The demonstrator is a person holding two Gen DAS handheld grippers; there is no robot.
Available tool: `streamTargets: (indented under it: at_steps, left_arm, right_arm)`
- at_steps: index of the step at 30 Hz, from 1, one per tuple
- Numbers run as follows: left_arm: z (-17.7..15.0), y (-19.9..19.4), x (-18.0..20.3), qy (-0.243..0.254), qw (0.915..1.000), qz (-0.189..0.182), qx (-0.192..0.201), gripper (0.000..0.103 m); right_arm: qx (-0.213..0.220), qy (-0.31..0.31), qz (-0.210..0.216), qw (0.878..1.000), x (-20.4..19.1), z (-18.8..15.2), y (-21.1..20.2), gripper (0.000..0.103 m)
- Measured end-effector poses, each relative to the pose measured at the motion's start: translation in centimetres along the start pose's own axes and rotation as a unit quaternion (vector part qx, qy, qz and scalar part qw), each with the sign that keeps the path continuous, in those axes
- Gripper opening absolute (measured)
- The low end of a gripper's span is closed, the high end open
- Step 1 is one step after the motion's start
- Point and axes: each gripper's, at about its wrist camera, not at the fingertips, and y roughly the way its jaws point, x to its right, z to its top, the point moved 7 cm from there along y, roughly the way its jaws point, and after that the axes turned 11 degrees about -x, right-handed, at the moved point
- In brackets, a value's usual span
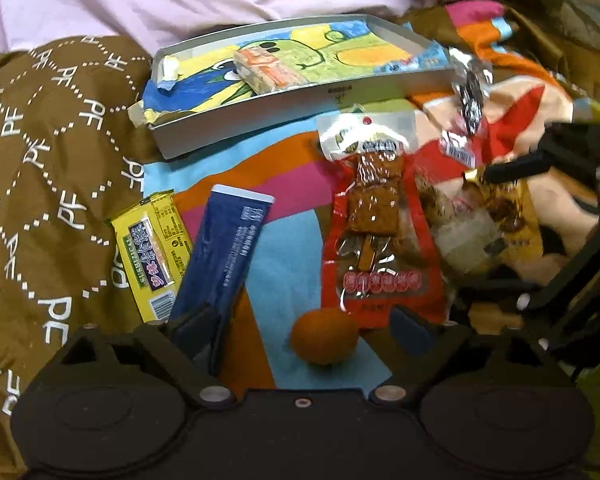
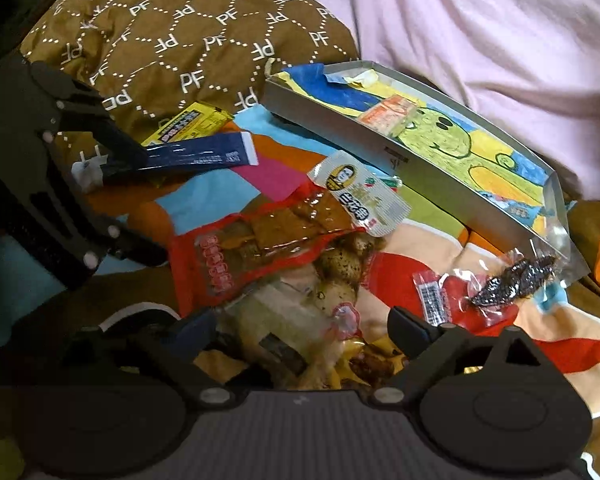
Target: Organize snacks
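Only one orange-and-white packet [image 1: 268, 70] lies in my tray [image 1: 255, 120] at twelve o'clock; both my grippers [image 1: 300, 328] [image 2: 300, 330] gape empty, the red skewer pack [image 1: 380, 232], blue stick [image 1: 223, 252] and others unsorted.

Left hand-held gripper [image 1: 300, 322]: pitched down, jaws wide apart, both pads bare, nothing pressed between. Black body fills lower edge of its own view. Seen from right wrist view [image 2: 133, 200] at left edge, linkage arms spread, one finger [image 2: 119, 144] reaching rightward, other lower. Right hand-held gripper [image 2: 304, 326]: pitched down, jaws wide, no pad pressing anything. Seen from left wrist view at right edge, partly cropped, one black finger [image 1: 516, 168] pointing left. Two grippers near each other, not touching. No hand or sleeve visible.
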Motion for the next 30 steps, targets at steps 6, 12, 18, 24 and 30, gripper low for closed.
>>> streamTargets:
  at_steps: [6, 12, 18, 24, 30]
  left_arm:
    - [0.1, -0.3, 0.7, 0.002, 0.9998, -0.022, -0.002, 0.078]
    - [0.0, -0.5, 1.2, 0.012, 0.9995, -0.03, 0.0, 0.073]
    - [-0.4, -0.2, 1.2, -0.016, 0.9983, -0.053, -0.019, 0.067]
    - [-0.8, 0.9, 0.5, -0.081, 0.9931, -0.07, -0.047, 0.063]
    - [-0.6, 1.5, 0.0, -0.115, 0.9901, -0.055, -0.058, 0.048]
  right_arm:
    - [-0.001, -0.008, 0.0, 1.0, -0.4, 0.0, 0.1, 0.09]
    - [-0.006, -0.007, 0.002, 1.0, -0.6, 0.1, 0.3, 0.087]
    - [-0.007, -0.008, 0.005, 1.0, -0.8, 0.1, 0.4, 0.084]
    - [-0.01, -0.001, 0.01, 1.0, -0.7, 0.1, 0.6, 0.084]
    - [-0.018, 0.009, 0.02, 1.0, -0.8, 0.2, 1.3, 0.082]
